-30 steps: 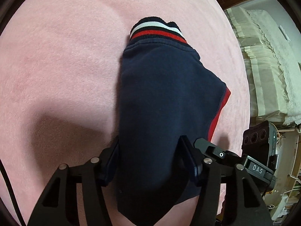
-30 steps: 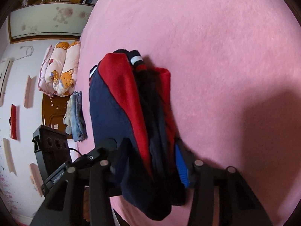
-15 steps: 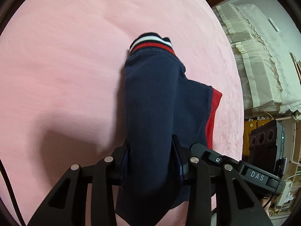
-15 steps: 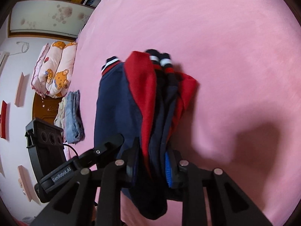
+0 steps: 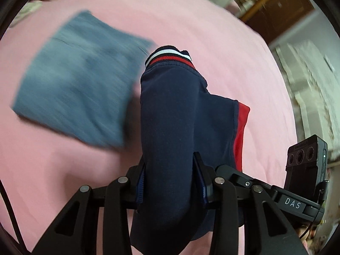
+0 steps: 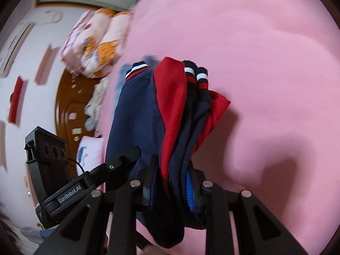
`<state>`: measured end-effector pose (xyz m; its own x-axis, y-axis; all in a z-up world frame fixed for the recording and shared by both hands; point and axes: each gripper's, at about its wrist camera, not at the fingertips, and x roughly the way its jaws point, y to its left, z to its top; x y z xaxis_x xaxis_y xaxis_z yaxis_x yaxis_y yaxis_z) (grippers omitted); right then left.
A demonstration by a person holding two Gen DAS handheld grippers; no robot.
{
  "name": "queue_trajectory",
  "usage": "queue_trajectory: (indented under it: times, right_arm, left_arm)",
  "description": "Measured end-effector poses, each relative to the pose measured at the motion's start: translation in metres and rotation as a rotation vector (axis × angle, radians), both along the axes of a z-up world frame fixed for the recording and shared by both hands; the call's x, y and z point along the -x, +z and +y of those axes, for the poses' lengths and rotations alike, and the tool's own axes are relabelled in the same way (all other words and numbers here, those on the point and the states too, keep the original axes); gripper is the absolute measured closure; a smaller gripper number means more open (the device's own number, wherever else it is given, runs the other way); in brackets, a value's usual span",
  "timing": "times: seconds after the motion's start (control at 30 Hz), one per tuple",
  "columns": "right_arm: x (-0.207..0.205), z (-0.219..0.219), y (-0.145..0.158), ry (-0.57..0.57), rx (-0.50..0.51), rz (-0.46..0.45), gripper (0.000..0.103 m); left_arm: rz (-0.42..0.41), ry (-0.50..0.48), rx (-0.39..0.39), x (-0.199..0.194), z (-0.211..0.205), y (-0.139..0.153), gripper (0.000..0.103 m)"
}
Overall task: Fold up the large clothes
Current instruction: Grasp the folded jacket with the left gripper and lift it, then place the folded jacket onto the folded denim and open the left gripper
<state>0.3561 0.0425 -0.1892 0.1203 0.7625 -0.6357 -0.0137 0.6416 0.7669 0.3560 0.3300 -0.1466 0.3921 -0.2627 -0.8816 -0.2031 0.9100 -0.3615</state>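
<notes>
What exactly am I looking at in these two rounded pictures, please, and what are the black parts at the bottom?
Each picture comes from a fisheye camera fixed on a hand-held gripper, looking along its two fingers; a person carries one in each hand. The black parts are those tools. In the left view, the left gripper is shut on a folded navy and red garment with striped cuffs. In the right view, the right gripper clamps another part of the same bundle. Underneath is a pink blanket. A folded blue-grey garment lies on it, blurred by motion. Printed bedding sits beyond the edge.
</notes>
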Motion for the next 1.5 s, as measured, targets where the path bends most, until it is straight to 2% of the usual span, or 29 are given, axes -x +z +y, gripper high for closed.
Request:
queue_trajectory:
  times: [0.2, 0.37, 0.43, 0.53, 0.6, 0.63, 0.67, 0.7, 0.73, 0.77, 0.83, 0.87, 0.97, 1.07, 1.2, 1.33, 1.43, 1.5]
  right_arm:
    - [-0.062, 0.131, 0.018, 0.077, -0.036, -0.127, 0.081]
    - [-0.100, 0.204, 0.001, 0.050, -0.010, -0.209, 0.081]
    - [-0.109, 0.222, -0.017, 0.024, -0.004, -0.222, 0.081]
    - [-0.118, 0.236, -0.045, 0.022, 0.024, -0.148, 0.077]
    - [-0.119, 0.236, -0.051, 0.030, 0.041, -0.119, 0.074]
    - [-0.117, 0.232, -0.049, 0.034, 0.045, -0.130, 0.071]
    - [-0.113, 0.227, -0.045, 0.032, 0.047, -0.151, 0.064]
    - [-0.108, 0.219, -0.040, 0.018, 0.042, -0.178, 0.057]
    - [-0.100, 0.204, -0.037, 0.001, 0.021, -0.205, 0.044]
    - [-0.090, 0.187, -0.035, -0.025, 0.006, -0.227, 0.030]
    - [-0.068, 0.151, -0.036, -0.070, 0.008, -0.248, 0.023]
    - [-0.060, 0.139, -0.038, -0.078, 0.020, -0.244, 0.023]
    - [-0.019, 0.074, -0.046, -0.130, 0.086, -0.210, 0.022]
    - [0.030, 0.004, -0.052, -0.197, 0.181, -0.173, 0.022]
    - [0.111, -0.103, -0.047, -0.293, 0.316, -0.103, 0.022]
    - [0.182, -0.194, -0.021, -0.262, 0.523, -0.081, 0.021]
    - [0.222, -0.248, 0.006, -0.254, 0.578, -0.054, 0.020]
    - [0.240, -0.272, 0.022, -0.255, 0.581, -0.042, 0.019]
  left_arm:
    - [-0.079, 0.057, -0.074, -0.039, 0.112, 0.016, 0.065]
    - [-0.094, 0.028, -0.128, -0.079, 0.173, -0.012, 0.065]
    - [-0.064, 0.023, -0.139, -0.087, 0.180, -0.028, 0.064]
    - [0.024, -0.012, -0.164, -0.100, 0.176, -0.051, 0.062]
    - [0.007, -0.012, -0.179, -0.095, 0.174, -0.049, 0.059]
    - [-0.011, 0.010, -0.212, -0.089, 0.171, -0.043, 0.053]
    - [-0.021, 0.047, -0.254, -0.084, 0.165, -0.039, 0.043]
    - [-0.046, 0.110, -0.303, -0.070, 0.155, -0.033, 0.033]
    - [-0.078, 0.176, -0.338, -0.056, 0.144, -0.027, 0.014]
    - [-0.127, 0.230, -0.345, -0.038, 0.133, -0.021, 0.010]
    - [-0.187, 0.294, -0.340, -0.013, 0.110, -0.017, 0.010]
    - [-0.194, 0.326, -0.346, -0.002, 0.095, -0.014, 0.010]
    - [-0.175, 0.402, -0.334, 0.040, 0.049, -0.021, 0.010]
    - [-0.160, 0.416, -0.335, 0.075, -0.003, -0.024, 0.010]
    - [-0.114, 0.348, -0.320, 0.124, -0.088, -0.019, 0.010]
    - [-0.022, 0.187, -0.326, 0.182, -0.181, -0.009, 0.010]
    - [0.062, 0.059, -0.348, 0.217, -0.244, 0.001, 0.010]
    - [0.079, 0.020, -0.346, 0.238, -0.276, 0.014, 0.010]
